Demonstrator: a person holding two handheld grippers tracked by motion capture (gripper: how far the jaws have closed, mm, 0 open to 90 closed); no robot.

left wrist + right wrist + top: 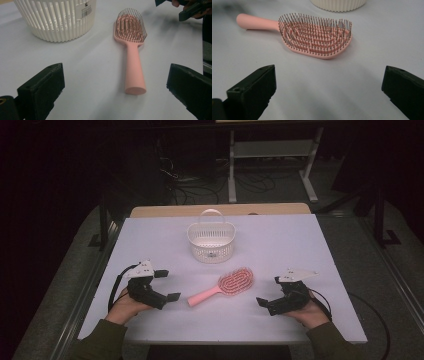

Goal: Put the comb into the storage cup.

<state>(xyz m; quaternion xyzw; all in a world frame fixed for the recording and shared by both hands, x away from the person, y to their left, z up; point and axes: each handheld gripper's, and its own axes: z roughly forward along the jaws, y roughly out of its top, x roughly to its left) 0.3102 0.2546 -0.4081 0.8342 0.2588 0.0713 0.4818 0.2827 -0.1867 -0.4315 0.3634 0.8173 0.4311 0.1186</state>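
One white table carries two loose items: one pink hairbrush, lying bristles up, and one white slotted basket with a single arched handle. Two handheld grippers are present, the left gripper and the right gripper, one in each of a person's two hands. Each gripper has two black jaws, four jaws in all.

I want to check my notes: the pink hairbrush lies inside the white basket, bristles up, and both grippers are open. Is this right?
Not quite. The pink hairbrush is not inside the white basket; it lies on the table in front of it, apart from it, as the high view shows. The rest holds: bristles up, left gripper and right gripper both open.
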